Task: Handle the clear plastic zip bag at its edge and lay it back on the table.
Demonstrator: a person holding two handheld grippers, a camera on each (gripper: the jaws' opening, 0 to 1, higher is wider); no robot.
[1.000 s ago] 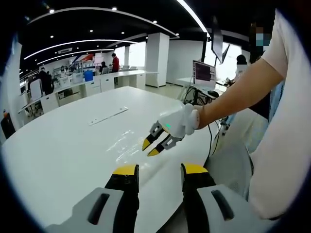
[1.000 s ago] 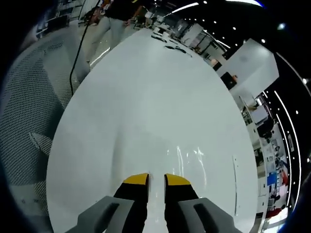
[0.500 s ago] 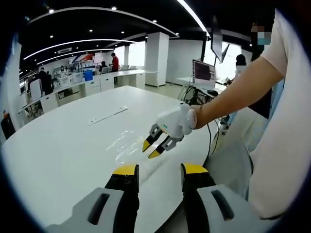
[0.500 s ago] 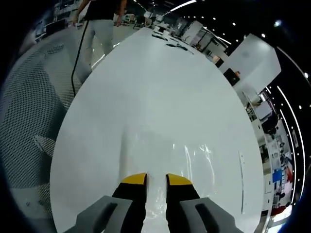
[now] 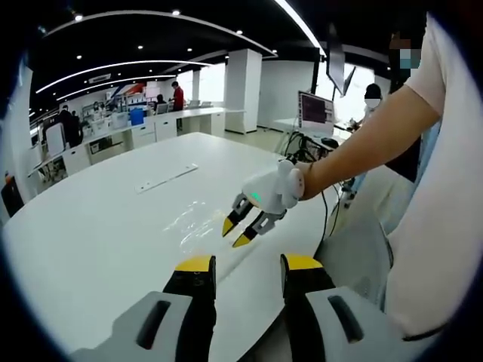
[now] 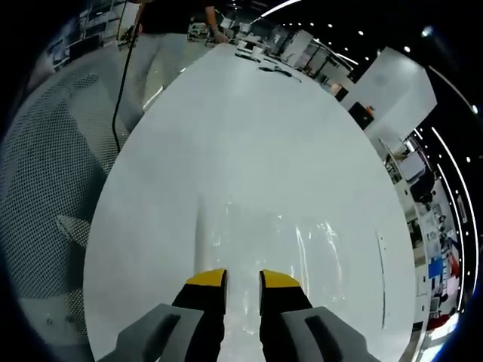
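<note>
Here, right gripper (image 5: 237,233) jaws apart over zip bag (image 5: 198,221)

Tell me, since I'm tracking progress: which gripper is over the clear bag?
The right gripper: it hovers open above the clear zip bag on the white table. The left gripper stays at the table's near edge.

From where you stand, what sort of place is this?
Likely an open-plan office or lab: a big white table holding a clear zip bag, a computer monitor, and rows of desks under ceiling strip lights.

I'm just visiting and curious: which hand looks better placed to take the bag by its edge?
Probably the right tool: it hovers just above the bag, jaws slightly apart. The left tool waits farther back, near the table edge.
</note>
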